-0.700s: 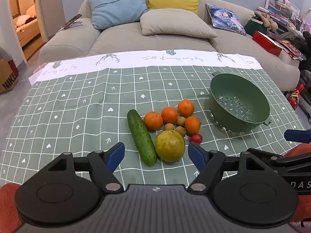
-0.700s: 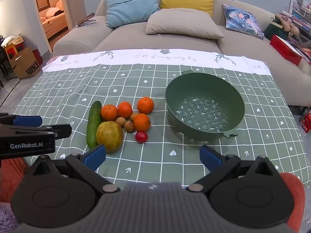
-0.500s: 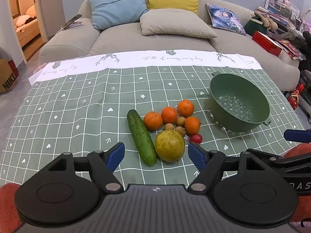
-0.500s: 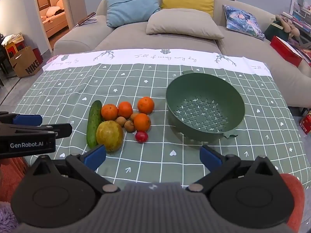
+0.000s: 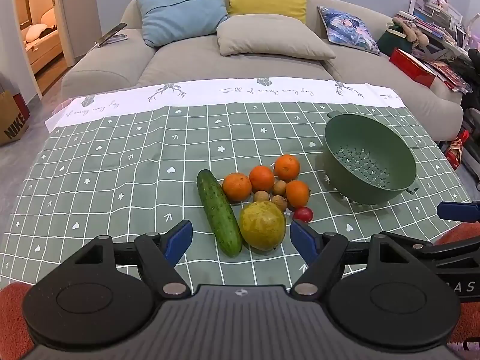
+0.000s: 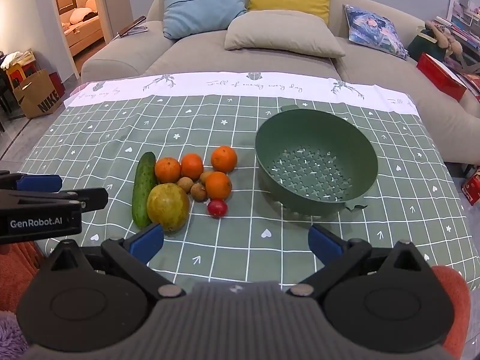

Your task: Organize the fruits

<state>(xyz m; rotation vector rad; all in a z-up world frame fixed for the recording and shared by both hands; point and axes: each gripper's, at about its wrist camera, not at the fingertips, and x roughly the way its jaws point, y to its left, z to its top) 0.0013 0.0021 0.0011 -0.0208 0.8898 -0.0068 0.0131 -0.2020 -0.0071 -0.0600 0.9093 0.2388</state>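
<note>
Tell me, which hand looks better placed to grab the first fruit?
Probably the left. The left gripper has its open fingers framing the yellow-green round fruit. The right gripper faces bare green checked tablecloth near the empty green plastic colander.

The white border of the tablecloth [image 6: 192, 85] carries a line in thin script, "Full of energy every day", and part of the same line appears again, smaller, near its left and right ends. The brown paper bag [image 6: 37, 96] on the floor at the left shows "NIKE" in large black letters. A white label on the side of the left gripper [image 6: 39, 222] reads "GenRobot.AI". In the left wrist view, only the letters "AS" can be read on the right gripper [image 5: 465, 286]
</note>
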